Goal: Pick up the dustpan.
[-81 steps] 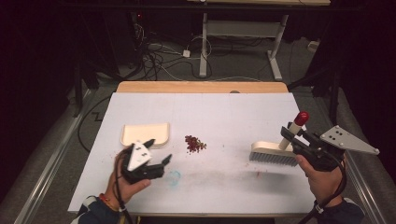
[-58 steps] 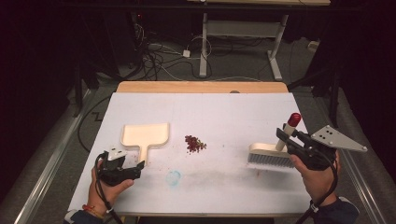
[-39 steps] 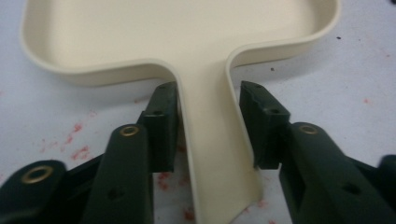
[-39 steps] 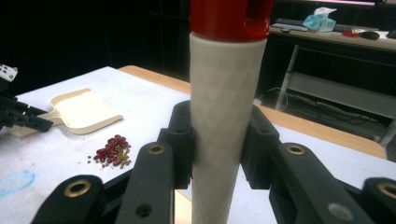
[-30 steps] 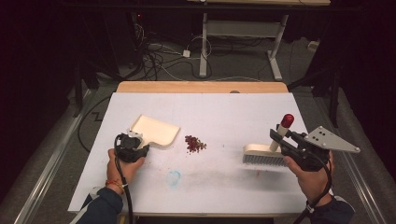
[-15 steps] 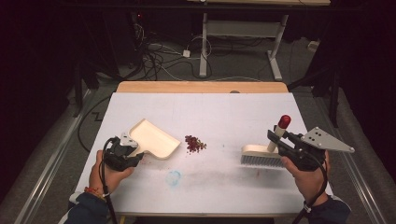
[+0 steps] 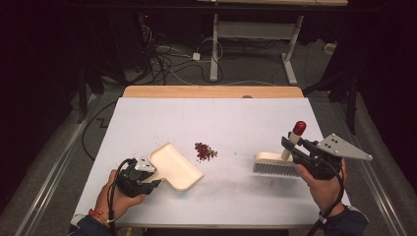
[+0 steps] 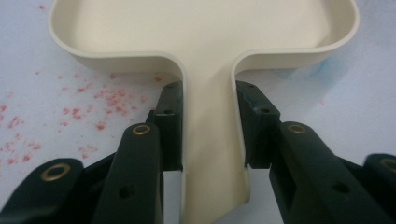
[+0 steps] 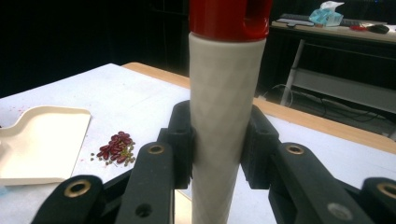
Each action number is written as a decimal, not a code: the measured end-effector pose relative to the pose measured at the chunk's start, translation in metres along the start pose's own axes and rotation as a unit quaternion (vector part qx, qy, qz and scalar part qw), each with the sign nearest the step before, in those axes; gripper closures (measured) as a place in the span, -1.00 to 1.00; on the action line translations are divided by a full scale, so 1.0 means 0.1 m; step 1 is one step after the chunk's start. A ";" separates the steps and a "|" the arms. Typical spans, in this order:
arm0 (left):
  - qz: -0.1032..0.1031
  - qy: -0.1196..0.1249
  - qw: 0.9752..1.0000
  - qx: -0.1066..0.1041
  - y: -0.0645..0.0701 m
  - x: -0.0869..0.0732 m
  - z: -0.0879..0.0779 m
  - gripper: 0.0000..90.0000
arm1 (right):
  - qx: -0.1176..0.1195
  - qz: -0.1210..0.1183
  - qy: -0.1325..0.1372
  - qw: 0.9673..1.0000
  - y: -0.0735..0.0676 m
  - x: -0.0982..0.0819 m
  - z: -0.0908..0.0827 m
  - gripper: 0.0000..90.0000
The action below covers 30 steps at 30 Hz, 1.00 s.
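A cream dustpan (image 7: pixel 176 165) lies on the white table, mouth turned toward a small pile of red beans (image 7: pixel 205 151). My left gripper (image 7: pixel 142 178) is shut on the dustpan's handle (image 8: pixel 211 154), its jaws pressing both sides. To the right a cream brush (image 7: pixel 273 163) stands bristles-down on the table. My right gripper (image 7: pixel 295 150) is shut on the brush's handle (image 9: pixel 225 116), which ends in a red cap (image 9: pixel 229 17). In the right gripper view the beans (image 9: pixel 116 148) lie left of the handle, next to the dustpan (image 9: pixel 42 142).
The white table (image 7: pixel 236 118) has a wooden strip along its far edge. Fine red specks (image 8: pixel 100 100) dot the surface near the dustpan. Beyond the table are cables and desk legs (image 7: pixel 214 44) on a dark floor.
My left gripper took hold of the dustpan's handle, then swung the pan round and slid it right toward the beans. My right gripper carried the brush slightly left.
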<state>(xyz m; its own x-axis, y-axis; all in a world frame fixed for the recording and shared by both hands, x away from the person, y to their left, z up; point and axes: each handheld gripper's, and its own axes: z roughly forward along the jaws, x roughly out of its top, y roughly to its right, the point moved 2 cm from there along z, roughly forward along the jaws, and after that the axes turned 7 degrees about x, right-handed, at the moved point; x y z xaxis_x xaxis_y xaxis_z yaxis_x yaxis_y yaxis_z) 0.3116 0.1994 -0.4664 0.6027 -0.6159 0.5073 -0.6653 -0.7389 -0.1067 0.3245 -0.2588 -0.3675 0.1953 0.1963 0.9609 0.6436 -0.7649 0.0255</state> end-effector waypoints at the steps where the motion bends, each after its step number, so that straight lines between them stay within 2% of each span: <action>1: 0.001 -0.001 1.000 -0.001 0.01 0.00 0.01 0.43 | -0.001 0.000 0.001 1.000 0.01 0.00 0.00 0.54; 5: 0.003 -0.004 1.000 -0.001 0.02 0.00 0.03 0.42 | 0.000 0.008 0.000 1.000 0.03 -0.01 0.01 0.54; 10: 0.009 -0.003 1.000 0.003 0.02 0.01 0.02 0.42 | 0.006 0.008 0.001 1.000 0.05 -0.01 0.06 0.54; 16: 0.005 -0.004 1.000 0.000 0.01 0.00 0.05 0.42 | 0.006 0.006 -0.002 1.000 0.06 -0.01 0.11 0.54; 22: 0.008 -0.004 1.000 0.004 0.02 0.00 0.04 0.42 | 0.005 0.012 0.001 1.000 0.03 0.01 0.13 0.54; 26: 0.012 -0.004 1.000 0.004 0.02 0.00 0.05 0.42 | 0.009 0.006 -0.003 1.000 0.00 0.03 0.17 0.54; 30: 0.012 -0.004 1.000 0.000 0.01 0.00 0.07 0.42 | 0.020 0.007 -0.006 1.000 -0.05 0.04 0.26 0.54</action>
<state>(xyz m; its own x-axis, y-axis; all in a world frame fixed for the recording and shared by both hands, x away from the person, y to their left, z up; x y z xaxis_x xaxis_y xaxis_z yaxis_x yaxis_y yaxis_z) 0.3140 0.1970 -0.4723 0.5901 -0.6355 0.4979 -0.6795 -0.7240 -0.1188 0.3412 -0.2384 -0.3709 0.2131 0.1939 0.9576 0.6704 -0.7420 0.0010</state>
